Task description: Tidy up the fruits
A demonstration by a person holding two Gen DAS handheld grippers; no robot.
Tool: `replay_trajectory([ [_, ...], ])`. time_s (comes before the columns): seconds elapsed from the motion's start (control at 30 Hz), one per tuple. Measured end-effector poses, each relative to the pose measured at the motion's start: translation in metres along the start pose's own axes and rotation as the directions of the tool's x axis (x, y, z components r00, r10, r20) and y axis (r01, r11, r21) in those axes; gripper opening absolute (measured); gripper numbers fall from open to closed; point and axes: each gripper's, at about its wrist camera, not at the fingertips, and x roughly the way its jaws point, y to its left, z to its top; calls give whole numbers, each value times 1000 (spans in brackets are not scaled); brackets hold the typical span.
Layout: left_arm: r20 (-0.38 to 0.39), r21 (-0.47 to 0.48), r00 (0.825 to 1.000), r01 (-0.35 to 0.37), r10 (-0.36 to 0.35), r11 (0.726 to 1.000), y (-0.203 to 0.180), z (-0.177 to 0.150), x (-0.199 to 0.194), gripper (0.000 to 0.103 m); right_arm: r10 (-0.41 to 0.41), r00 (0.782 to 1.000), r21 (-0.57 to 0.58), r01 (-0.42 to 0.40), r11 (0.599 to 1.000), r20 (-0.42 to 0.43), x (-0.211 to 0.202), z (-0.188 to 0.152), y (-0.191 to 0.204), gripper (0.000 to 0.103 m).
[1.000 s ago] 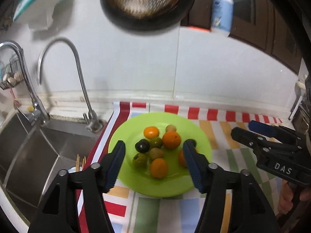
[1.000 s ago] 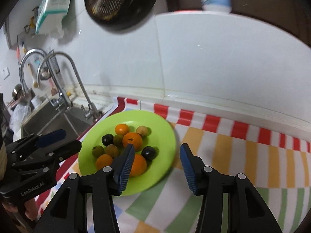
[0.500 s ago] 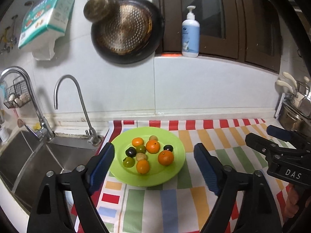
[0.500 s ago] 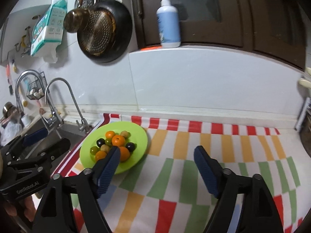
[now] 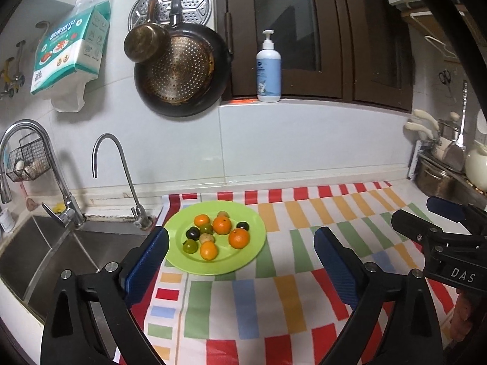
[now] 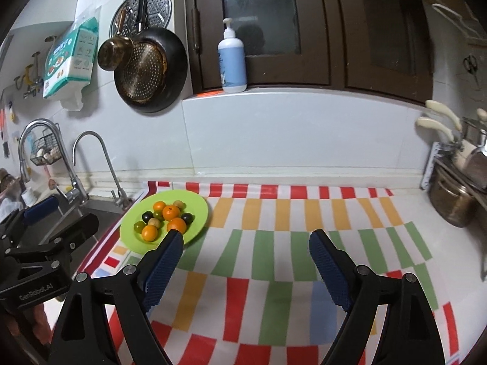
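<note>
A lime green plate [image 5: 252, 254] sits on the striped cloth beside the sink and also shows in the right wrist view [image 6: 199, 213]. It holds several small fruits: oranges [image 5: 239, 238], dark plums [image 5: 192, 232], green fruits [image 5: 190, 246] and a tan one [image 5: 223, 213]. My left gripper [image 5: 240, 257] is open and empty, held back above the counter in front of the plate. My right gripper [image 6: 246, 258] is open and empty, to the right of the plate; it also shows at the right edge of the left wrist view [image 5: 438, 228].
A steel sink [image 5: 39, 249] with two taps [image 5: 106, 164] lies left of the cloth. A pan [image 5: 181, 71] hangs on the wall, a pump bottle [image 5: 268, 68] stands on the ledge. Pots [image 6: 453, 200] stand at the far right. The striped cloth [image 6: 304, 228] covers the counter.
Both grippers have pulled back and up from the plate, and their jaws have opened wider. The plate and fruits look smaller and farther away; the fruits have not moved.
</note>
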Motion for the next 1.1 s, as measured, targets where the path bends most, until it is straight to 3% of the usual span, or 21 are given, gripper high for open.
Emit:
replay_trajectory([
  [0.57,19,24,1000,3,-3,1000,-13,-8,-37,103,-63,997,-13,64,998,32,-50,-18,-6,85],
  [1.1,51,38,999,6,-8,999,-19,-11,-56,103,-65,997,-3,66,998,47,-70,-25,-8,85],
])
